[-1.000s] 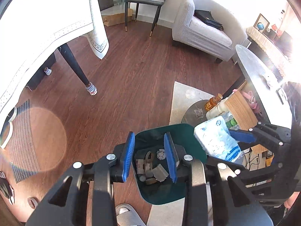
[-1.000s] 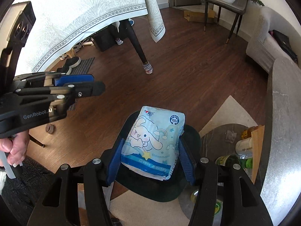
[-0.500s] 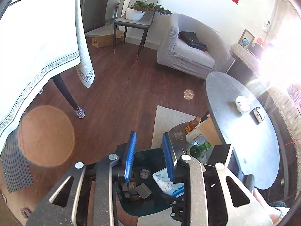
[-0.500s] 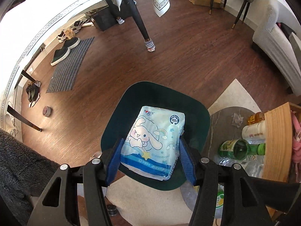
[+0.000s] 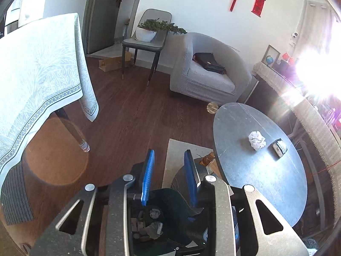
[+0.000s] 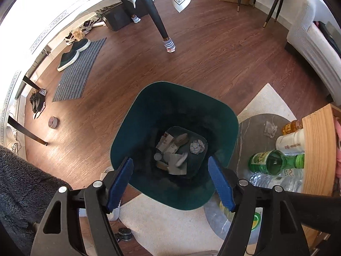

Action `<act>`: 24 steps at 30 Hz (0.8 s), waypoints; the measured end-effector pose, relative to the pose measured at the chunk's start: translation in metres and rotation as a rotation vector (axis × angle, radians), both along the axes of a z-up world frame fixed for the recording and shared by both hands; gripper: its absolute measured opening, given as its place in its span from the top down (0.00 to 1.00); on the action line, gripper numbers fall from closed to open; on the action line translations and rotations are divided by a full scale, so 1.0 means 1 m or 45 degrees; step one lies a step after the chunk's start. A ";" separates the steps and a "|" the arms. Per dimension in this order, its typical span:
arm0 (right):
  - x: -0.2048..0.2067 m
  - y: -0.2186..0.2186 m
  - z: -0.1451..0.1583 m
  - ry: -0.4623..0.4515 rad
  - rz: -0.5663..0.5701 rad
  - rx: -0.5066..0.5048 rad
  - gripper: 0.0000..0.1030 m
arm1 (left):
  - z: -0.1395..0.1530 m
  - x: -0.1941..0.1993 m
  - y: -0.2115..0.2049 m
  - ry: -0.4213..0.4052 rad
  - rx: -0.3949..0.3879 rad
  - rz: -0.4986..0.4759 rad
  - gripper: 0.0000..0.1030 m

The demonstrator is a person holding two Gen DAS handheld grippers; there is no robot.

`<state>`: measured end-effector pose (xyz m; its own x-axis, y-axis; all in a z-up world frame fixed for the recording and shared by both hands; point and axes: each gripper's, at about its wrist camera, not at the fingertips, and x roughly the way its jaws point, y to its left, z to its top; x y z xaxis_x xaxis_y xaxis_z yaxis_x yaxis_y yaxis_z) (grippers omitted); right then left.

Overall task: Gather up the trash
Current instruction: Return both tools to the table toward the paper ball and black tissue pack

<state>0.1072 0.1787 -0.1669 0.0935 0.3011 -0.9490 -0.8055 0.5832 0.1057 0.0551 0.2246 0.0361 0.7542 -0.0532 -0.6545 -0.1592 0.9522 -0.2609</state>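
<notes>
A dark green trash bin (image 6: pixel 136 128) stands on the wood floor with several scraps and a crumpled paper ball (image 6: pixel 197 146) at its bottom. My right gripper (image 6: pixel 173 181) is open and empty right above the bin's near rim. My left gripper (image 5: pixel 169 170) is open and empty, higher up, with the bin (image 5: pixel 170 204) below and behind its fingers. A crumpled white paper ball (image 5: pixel 257 140) and a small dark packet (image 5: pixel 279 147) lie on the grey oval table (image 5: pixel 255 181) to the right. The blue tissue pack is out of sight.
Bottles (image 6: pixel 275 162) and a wooden box (image 6: pixel 317 149) crowd the low round stand right of the bin. A cloth-covered dining table (image 5: pixel 32 81), a chair with a plant (image 5: pixel 147 36) and a grey armchair (image 5: pixel 208 74) ring the floor. Shoes and a mat (image 6: pixel 78 70) lie left.
My right gripper opened and the blue tissue pack left it; it no longer shows. My left gripper rose and tilted up towards the oval table.
</notes>
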 end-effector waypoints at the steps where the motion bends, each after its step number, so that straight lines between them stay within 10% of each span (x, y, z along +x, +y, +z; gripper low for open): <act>1: -0.003 -0.001 0.007 -0.007 0.011 0.025 0.28 | 0.002 0.001 0.000 -0.006 -0.001 0.006 0.71; 14: -0.011 -0.050 0.130 -0.267 0.010 0.390 0.39 | 0.020 0.006 -0.004 -0.058 0.034 0.050 0.67; 24: 0.016 -0.114 0.150 -0.369 -0.181 0.390 0.46 | 0.023 0.027 -0.055 -0.074 0.059 -0.066 0.54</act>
<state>0.1228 0.0647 -0.0168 0.4034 0.5291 -0.7465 -0.7412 0.6673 0.0725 0.0816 0.1700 0.0592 0.7882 -0.0641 -0.6120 -0.0950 0.9700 -0.2240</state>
